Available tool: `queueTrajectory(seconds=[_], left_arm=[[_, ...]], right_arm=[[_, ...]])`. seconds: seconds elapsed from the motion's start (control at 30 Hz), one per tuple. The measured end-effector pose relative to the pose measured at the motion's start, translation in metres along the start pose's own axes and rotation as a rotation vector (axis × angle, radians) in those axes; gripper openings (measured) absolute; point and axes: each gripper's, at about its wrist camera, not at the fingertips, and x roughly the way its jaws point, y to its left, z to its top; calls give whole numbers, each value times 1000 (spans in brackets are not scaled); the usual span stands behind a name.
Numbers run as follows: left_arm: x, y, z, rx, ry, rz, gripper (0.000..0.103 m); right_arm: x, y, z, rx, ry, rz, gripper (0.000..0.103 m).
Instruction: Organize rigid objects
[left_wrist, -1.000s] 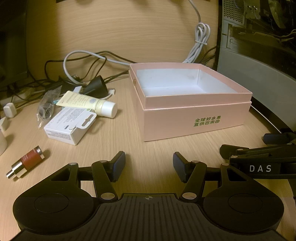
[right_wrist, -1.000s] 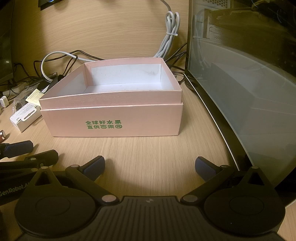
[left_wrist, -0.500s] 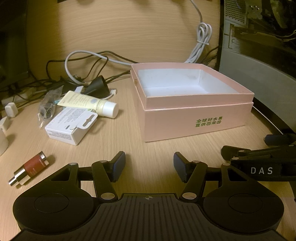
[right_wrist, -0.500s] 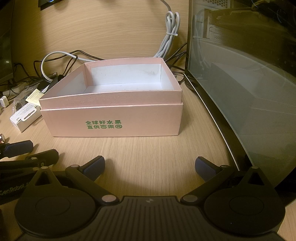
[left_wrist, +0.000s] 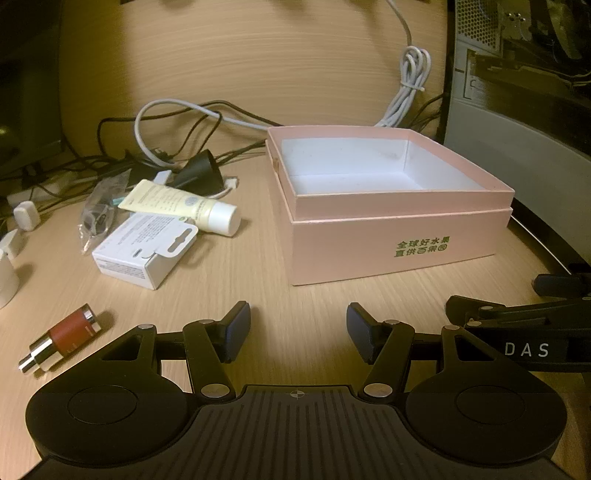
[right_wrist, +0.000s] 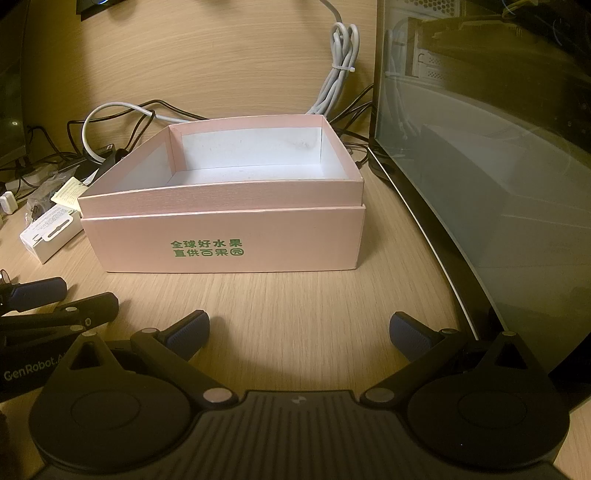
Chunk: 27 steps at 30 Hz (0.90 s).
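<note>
An open pink box (left_wrist: 391, 236) with a white inside stands on the wooden desk; it also shows in the right wrist view (right_wrist: 221, 240) and looks empty. Left of it lie a cream tube (left_wrist: 181, 208), a white carton (left_wrist: 144, 247) and a red-and-silver lipstick (left_wrist: 61, 339). My left gripper (left_wrist: 298, 330) is open and empty, low over the desk in front of the box. My right gripper (right_wrist: 299, 336) is open wide and empty, also in front of the box. The carton shows at the left of the right wrist view (right_wrist: 50, 236).
Tangled cables (left_wrist: 177, 122) and a black plug (left_wrist: 197, 171) lie behind the loose items. A clear plastic bag (left_wrist: 98, 212) sits beside the tube. A monitor (right_wrist: 487, 166) stands close on the right of the box. White adapters (left_wrist: 26, 216) lie at far left.
The left gripper's view has shifted slightly left, so the lipstick and other items sit a little further right in the frame. The right gripper has hardly moved. Both stay open.
</note>
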Motion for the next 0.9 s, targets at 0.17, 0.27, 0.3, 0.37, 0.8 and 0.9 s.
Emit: queueTrajectory(seconds=[0.17, 0.27, 0.3, 0.37, 0.8, 0.9], left_arm=[[0, 0, 0, 0, 0, 0, 64], [0, 0, 0, 1, 0, 0, 64], [0, 0, 0, 0, 0, 0, 64], [0, 1, 0, 0, 0, 0, 65], [0, 0, 0, 0, 0, -1, 65], [0, 0, 0, 0, 1, -1, 65]], right_arm=[[0, 0, 0, 1, 0, -2, 103], [0, 0, 0, 2, 0, -3, 103], [0, 0, 0, 2, 0, -3, 103], [0, 0, 0, 2, 0, -3, 103], [-1, -1, 1, 4, 0, -2, 103], [-1, -1, 1, 3, 0, -2, 103]])
